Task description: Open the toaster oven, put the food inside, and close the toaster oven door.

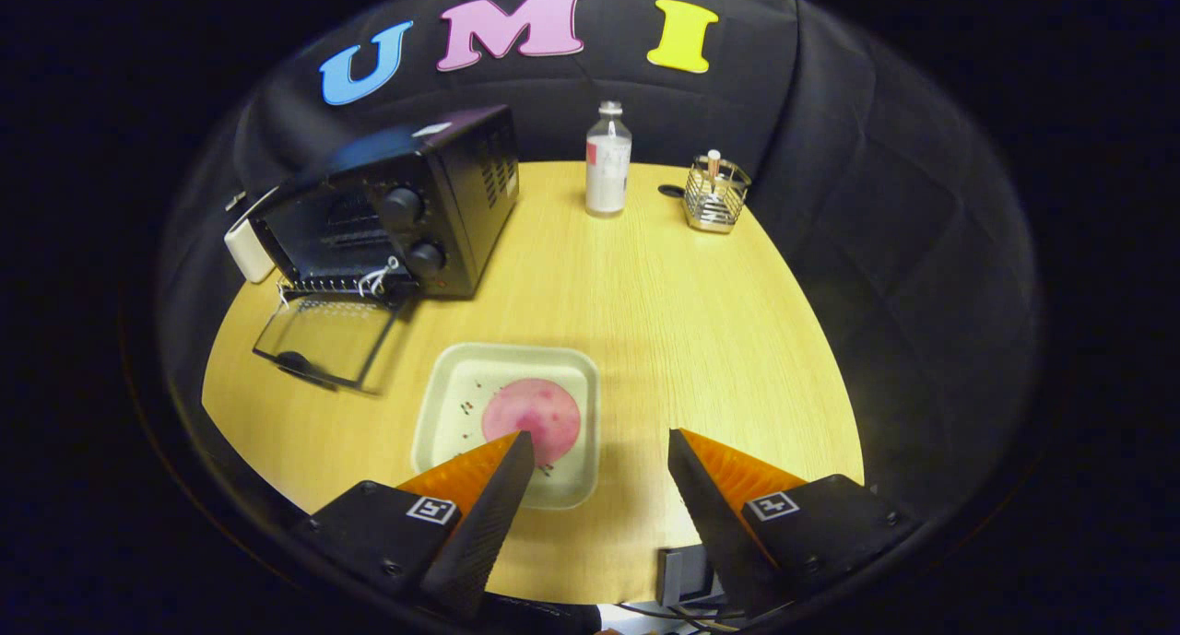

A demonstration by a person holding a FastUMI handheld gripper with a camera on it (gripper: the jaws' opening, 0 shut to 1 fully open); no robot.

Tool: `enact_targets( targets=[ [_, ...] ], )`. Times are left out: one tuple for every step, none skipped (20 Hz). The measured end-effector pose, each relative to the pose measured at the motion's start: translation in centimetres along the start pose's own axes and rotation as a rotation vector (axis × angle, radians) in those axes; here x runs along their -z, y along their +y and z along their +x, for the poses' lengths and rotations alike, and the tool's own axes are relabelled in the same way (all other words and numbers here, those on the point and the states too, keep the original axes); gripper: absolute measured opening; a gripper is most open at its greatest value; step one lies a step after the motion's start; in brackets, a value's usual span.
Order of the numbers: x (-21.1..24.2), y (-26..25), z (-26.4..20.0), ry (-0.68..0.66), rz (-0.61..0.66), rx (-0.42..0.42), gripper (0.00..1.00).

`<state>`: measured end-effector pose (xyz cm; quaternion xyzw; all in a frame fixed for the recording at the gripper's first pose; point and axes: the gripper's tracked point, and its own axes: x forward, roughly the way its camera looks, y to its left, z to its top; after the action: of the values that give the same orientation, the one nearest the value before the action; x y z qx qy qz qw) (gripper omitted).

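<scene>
A black toaster oven [406, 206] stands at the far left of the wooden table [682, 312], its glass door [323, 338] folded down flat in front of it. Nearer to me sits a pale square plate [452, 405] with a round pink piece of food [535, 412] on it. My gripper [599, 437] hovers open above the table's near side. Its left fingertip [516, 451] overlaps the food's near edge, and the right fingertip [687, 451] is over bare wood to the right of the plate. Nothing is held between them.
A clear bottle with a white label [608, 160] stands at the back of the table, and a small wire basket [714, 195] with a stick in it sits to its right. A white block [247, 250] rests beside the oven's left side.
</scene>
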<state>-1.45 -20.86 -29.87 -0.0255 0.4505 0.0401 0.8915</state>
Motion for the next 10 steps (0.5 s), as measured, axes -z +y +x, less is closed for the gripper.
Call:
enact_targets(
  targets=[
    [0.5, -0.1, 1.0, 0.025, -0.006, -0.024, 0.97],
    [1.1, -0.3, 2.2, 0.055, -0.009, -0.054, 0.98],
    [1.7, 0.0, 3.0, 0.08, -0.011, -0.085, 0.99],
    [2.3, 0.3, 3.8, 0.105, -0.013, -0.115, 0.99],
    [2.7, 0.4, 4.4, 0.122, -0.014, -0.132, 0.99],
    [3.1, 0.6, 4.8, 0.139, -0.012, -0.148, 0.98],
    [3.6, 0.7, 5.2, 0.161, -0.003, -0.168, 0.93],
    [3.0, 0.7, 5.0, 0.142, 0.006, -0.18, 0.89],
    [3.2, 1.4, 5.0, 0.158, 0.024, -0.214, 0.81],
    [2.9, 1.6, 5.2, 0.145, 0.039, -0.227, 0.78]
  ],
)
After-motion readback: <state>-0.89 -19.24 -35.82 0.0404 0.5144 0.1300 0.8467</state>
